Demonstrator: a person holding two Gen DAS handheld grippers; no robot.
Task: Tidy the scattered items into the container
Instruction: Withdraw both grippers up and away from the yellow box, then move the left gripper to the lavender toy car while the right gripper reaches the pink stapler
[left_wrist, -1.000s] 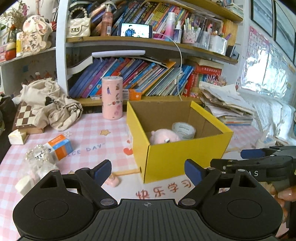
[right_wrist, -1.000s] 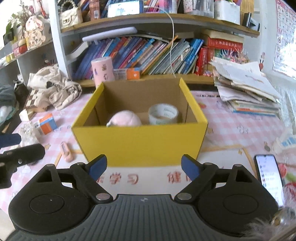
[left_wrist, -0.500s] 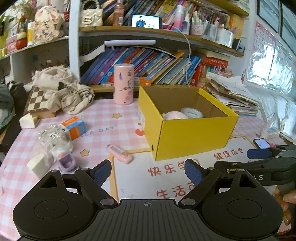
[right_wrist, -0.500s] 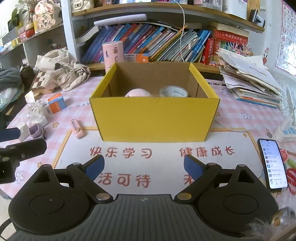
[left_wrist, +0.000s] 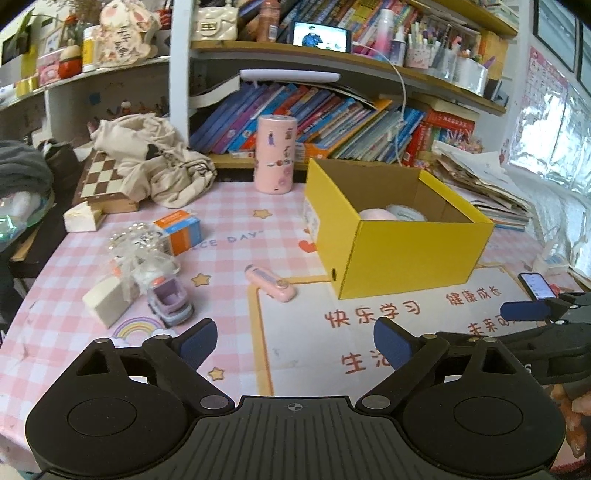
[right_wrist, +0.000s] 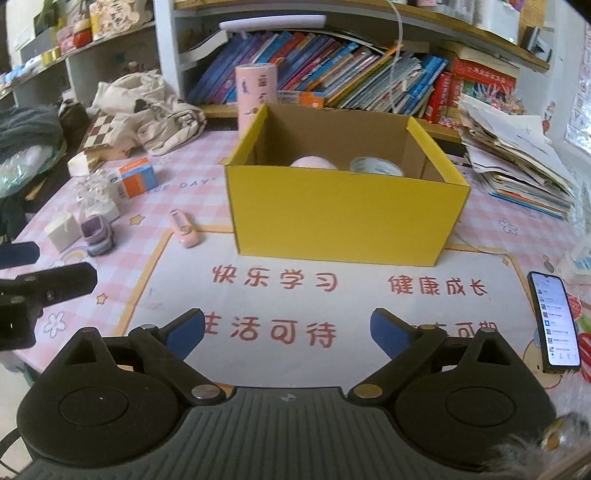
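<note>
A yellow cardboard box (left_wrist: 413, 254) (right_wrist: 343, 210) stands open on the pink checked table, holding a pink plush (right_wrist: 313, 162) and a roll of tape (right_wrist: 375, 166). Left of it lie a pink flat device (left_wrist: 271, 283) (right_wrist: 183, 227), a purple toy car (left_wrist: 170, 301) (right_wrist: 96, 235), an orange and blue carton (left_wrist: 179, 230) (right_wrist: 133, 180), a white block (left_wrist: 109, 300) (right_wrist: 62, 230) and a crinkly clear wrapper (left_wrist: 138, 245). My left gripper (left_wrist: 295, 341) is open and empty, near the table's front. My right gripper (right_wrist: 287, 328) is open and empty, facing the box's front.
A pink cylinder tin (left_wrist: 275, 153) stands behind the box. A phone (right_wrist: 556, 319) lies at the right front. A chessboard (left_wrist: 101, 177) and a cloth bag (left_wrist: 155, 158) sit at the back left. Stacked papers (right_wrist: 517, 155) sit at the right. Bookshelves (left_wrist: 332, 122) rise behind.
Both grippers have pulled back from the box toward the table's front, staying open and empty. More of the table and scattered items shows now.
</note>
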